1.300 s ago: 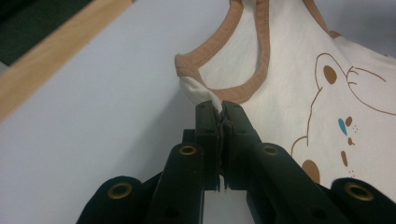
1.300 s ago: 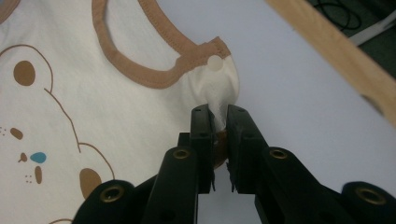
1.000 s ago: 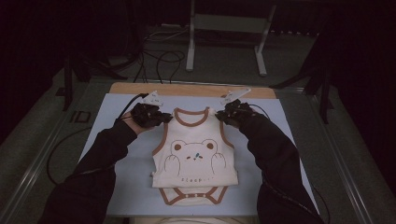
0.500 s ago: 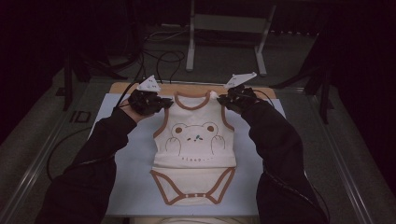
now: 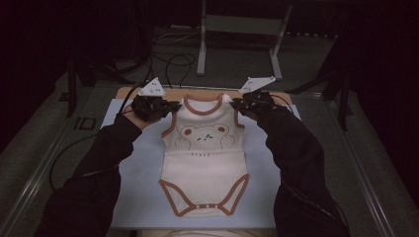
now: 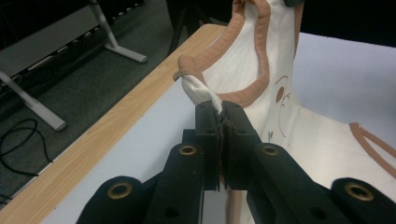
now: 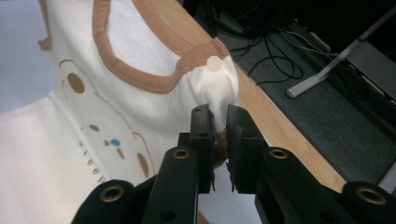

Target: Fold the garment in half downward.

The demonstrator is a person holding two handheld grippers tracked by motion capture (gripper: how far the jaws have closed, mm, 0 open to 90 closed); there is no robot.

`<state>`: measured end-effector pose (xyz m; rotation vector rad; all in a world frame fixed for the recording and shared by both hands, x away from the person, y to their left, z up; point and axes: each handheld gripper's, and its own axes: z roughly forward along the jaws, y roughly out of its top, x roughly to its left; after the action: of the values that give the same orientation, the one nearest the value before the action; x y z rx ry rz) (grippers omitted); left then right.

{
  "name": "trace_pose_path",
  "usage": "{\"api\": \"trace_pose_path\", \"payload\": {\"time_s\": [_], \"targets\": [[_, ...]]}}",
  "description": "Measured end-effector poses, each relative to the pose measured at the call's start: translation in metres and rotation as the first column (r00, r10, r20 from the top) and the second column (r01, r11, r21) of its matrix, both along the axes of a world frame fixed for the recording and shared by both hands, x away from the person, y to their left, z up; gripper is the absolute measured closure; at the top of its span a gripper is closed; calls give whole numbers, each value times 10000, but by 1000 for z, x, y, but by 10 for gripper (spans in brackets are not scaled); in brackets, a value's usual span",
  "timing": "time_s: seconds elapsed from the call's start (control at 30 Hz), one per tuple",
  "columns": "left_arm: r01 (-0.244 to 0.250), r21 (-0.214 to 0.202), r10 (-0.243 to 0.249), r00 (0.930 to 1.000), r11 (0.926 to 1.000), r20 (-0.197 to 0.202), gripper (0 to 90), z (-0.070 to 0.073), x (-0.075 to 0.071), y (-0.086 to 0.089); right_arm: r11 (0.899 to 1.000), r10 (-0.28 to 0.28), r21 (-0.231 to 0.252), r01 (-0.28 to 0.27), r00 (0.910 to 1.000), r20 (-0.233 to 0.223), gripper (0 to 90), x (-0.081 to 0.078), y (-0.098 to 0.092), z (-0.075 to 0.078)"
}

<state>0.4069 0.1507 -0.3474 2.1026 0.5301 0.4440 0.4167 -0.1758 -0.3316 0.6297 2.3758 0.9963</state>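
Scene: While a person is working at a table (image 5: 197,93) under dim light, a baby bodysuit (image 5: 205,163) is lying front-up on a pale blue mat (image 5: 133,197), its neck toward the far wooden edge.
Left gripper: The left gripper (image 6: 221,114) is clenching the shoulder tab of the bodysuit, the cloth bunching white between its jaws just beside the brown trim.
Right gripper: The right gripper (image 7: 218,122) is pinching the other shoulder, next to a small white snap (image 7: 214,63).
Bodysuit: The two shoulders are rising off the mat while the crotch end, with its brown binding, is resting flat near the person's side.
Done so far: Both shoulders are gripped and the garment is looking spread, smooth and square to the mat.
Left to do: Judging by this, the folding or laying-out proper is not yet begun; no fold is showing in the body or the lower flap.
Surroundings: Cables (image 5: 170,61) and a metal stand (image 5: 237,29) are sitting on the floor beyond the table.
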Motion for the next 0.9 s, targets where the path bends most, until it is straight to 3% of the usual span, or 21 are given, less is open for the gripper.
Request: {"api": "trace_pose_path", "payload": {"time_s": [0.23,0.6,0.67,0.9], "targets": [[183,25,-183,9998,9998,-79,865,-12,-11,-1,9998,195,-84,-196,9998,-72,815,-15,1,-15],[450,-191,-452,9989,9988,-118,865,-19,-25,-1,9995,282,140,-281,9996,-76,816,-33,-7,-25],[476,-176,-478,9988,9987,-131,866,-20,-28,-2,9986,357,386,-351,9993,-133,815,-39,-9,-27],[665,-144,-667,9977,9977,-142,866,-23,-37,-2,9975,584,405,-580,9983,-92,815,-54,-12,-32]]}}
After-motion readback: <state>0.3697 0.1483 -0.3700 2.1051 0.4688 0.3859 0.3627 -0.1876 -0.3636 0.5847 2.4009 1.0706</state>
